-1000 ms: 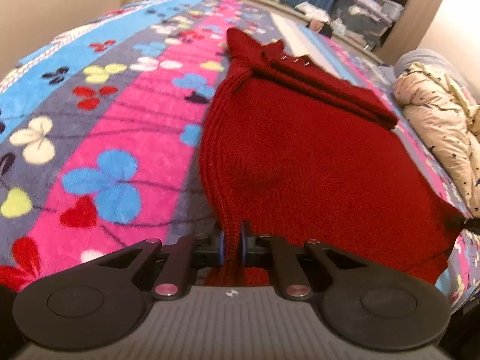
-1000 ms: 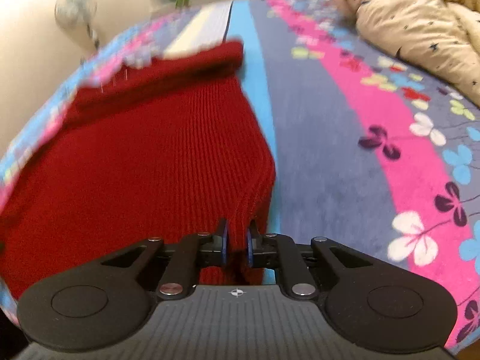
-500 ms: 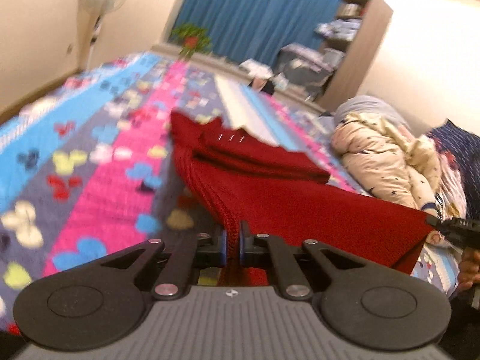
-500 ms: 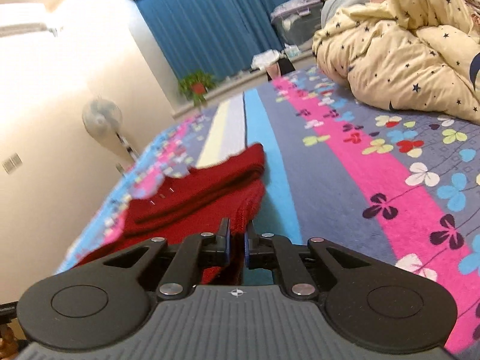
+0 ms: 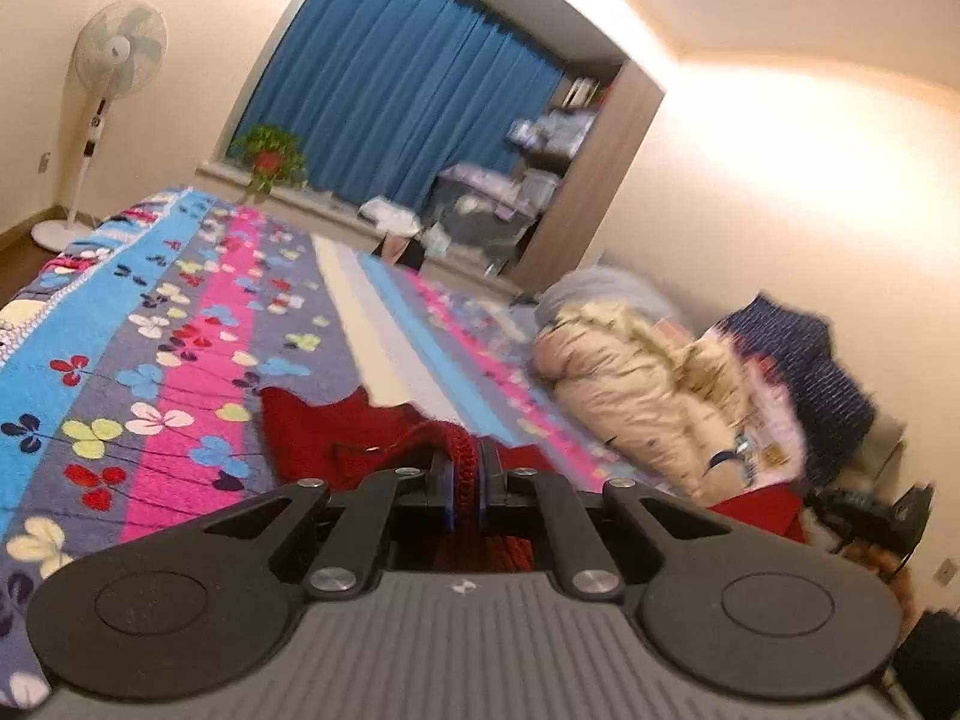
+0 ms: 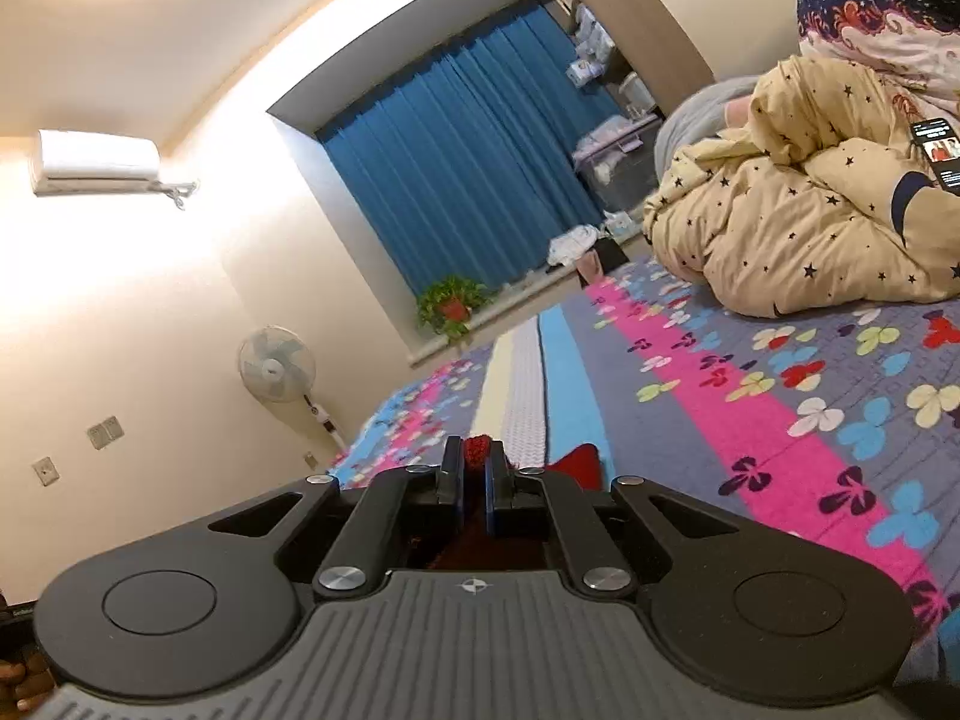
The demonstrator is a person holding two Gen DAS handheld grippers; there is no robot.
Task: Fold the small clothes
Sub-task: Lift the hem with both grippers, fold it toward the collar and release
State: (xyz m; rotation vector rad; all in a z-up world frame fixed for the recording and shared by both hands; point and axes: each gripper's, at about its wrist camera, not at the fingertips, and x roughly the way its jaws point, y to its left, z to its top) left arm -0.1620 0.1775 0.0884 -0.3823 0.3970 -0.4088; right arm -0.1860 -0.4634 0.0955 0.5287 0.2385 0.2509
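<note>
A dark red knitted sweater (image 5: pixel 312 438) lies partly on the flowered bedspread (image 5: pixel 180 372). My left gripper (image 5: pixel 467 474) is shut on its ribbed hem edge and holds it lifted above the bed. My right gripper (image 6: pixel 474 468) is shut on another corner of the red sweater (image 6: pixel 477 449); a small red part (image 6: pixel 579 463) shows just right of the fingers. Most of the sweater hangs below both grippers, hidden by their bodies. The right gripper's body shows dimly at the right edge of the left wrist view (image 5: pixel 870 510).
A person under a cream star-print quilt (image 6: pixel 798 240) lies on the bed's right side, holding a phone (image 6: pixel 936 153). A standing fan (image 5: pixel 114 60), a potted plant (image 5: pixel 270 162) on the windowsill, blue curtains (image 6: pixel 468 180) and shelves with boxes (image 5: pixel 540 138) stand beyond the bed.
Both grippers have lifted and tilted upward with the sweater's hem in them. The sweater, flat on the bed a second ago, has risen so only its far part stays in view.
</note>
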